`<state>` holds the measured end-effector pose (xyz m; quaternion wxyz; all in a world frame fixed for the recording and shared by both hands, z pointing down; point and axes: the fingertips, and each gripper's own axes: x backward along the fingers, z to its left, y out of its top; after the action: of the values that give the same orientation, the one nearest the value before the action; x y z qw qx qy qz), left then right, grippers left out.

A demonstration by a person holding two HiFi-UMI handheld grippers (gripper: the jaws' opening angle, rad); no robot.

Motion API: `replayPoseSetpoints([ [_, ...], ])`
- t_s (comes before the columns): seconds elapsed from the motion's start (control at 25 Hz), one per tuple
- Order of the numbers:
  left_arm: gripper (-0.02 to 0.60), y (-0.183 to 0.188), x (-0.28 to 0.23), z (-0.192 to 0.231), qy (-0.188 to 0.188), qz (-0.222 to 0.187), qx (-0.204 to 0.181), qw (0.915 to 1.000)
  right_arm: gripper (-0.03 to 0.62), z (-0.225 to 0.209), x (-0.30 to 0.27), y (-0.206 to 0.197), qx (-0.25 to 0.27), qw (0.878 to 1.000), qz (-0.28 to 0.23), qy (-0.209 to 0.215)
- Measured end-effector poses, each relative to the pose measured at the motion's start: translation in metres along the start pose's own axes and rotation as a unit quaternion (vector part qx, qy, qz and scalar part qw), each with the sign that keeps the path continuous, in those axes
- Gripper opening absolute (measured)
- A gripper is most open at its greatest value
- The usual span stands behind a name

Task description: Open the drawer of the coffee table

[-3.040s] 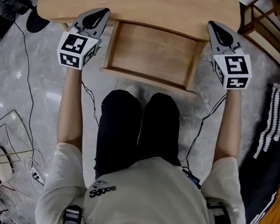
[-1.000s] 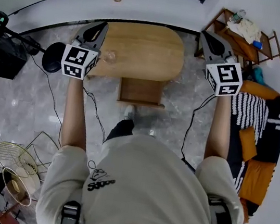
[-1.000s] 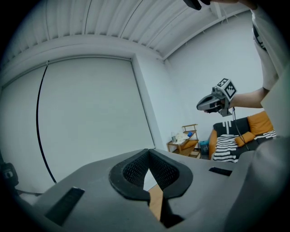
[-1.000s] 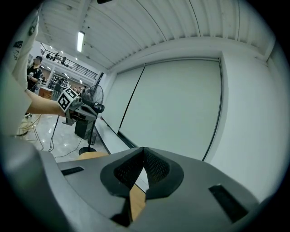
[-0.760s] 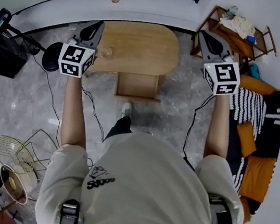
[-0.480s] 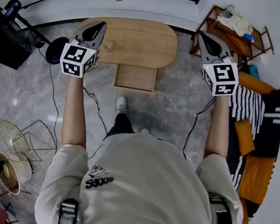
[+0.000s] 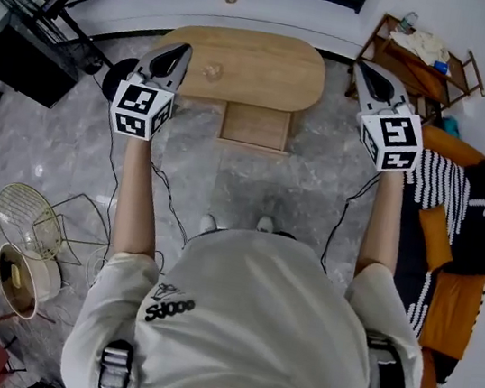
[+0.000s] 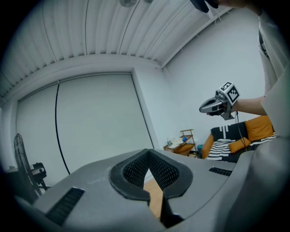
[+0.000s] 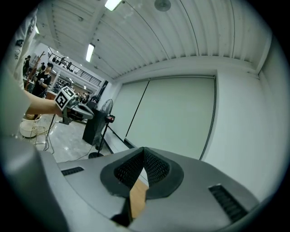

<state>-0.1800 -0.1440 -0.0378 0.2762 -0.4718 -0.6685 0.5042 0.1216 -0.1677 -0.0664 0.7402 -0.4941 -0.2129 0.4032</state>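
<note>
The oval wooden coffee table (image 7: 246,57) stands on the grey floor ahead of me, near the far wall. Its drawer (image 7: 255,127) is pulled out toward me and looks empty. My left gripper (image 7: 183,47) is held up left of the table, shut and empty. My right gripper (image 7: 363,69) is held up to the table's right, also shut with nothing in it. Both are well clear of the drawer and point level. In the left gripper view the jaws (image 8: 148,152) meet at the tip; the right gripper view shows its jaws (image 9: 144,150) closed the same way.
A small clear dish (image 7: 212,71) rests on the tabletop. A black box and a stand fan (image 7: 38,46) are at the left, a wire fan guard (image 7: 29,214) lower left. A wooden shelf (image 7: 424,53) and an orange sofa with a striped cushion (image 7: 458,214) fill the right.
I have stood up and stepped back from the table, so it looks smaller and farther. Both shut grippers came away from beside the drawer. The drawer stays pulled out.
</note>
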Motion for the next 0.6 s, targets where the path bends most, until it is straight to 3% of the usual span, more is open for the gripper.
replayPoseSetpoints([
  [0.32, 0.018, -0.015, 0.076, 0.041, 0.010, -0.001, -0.007, 0.9999, 0.006, 0.080, -0.005, 0.043, 0.006, 1.000, -0.004, 0.015],
  [0.6, 0.018, -0.021, 0.105, 0.068, 0.016, -0.009, -0.013, 0.9997, 0.006, 0.129, -0.020, 0.061, 0.013, 0.999, 0.001, 0.029],
])
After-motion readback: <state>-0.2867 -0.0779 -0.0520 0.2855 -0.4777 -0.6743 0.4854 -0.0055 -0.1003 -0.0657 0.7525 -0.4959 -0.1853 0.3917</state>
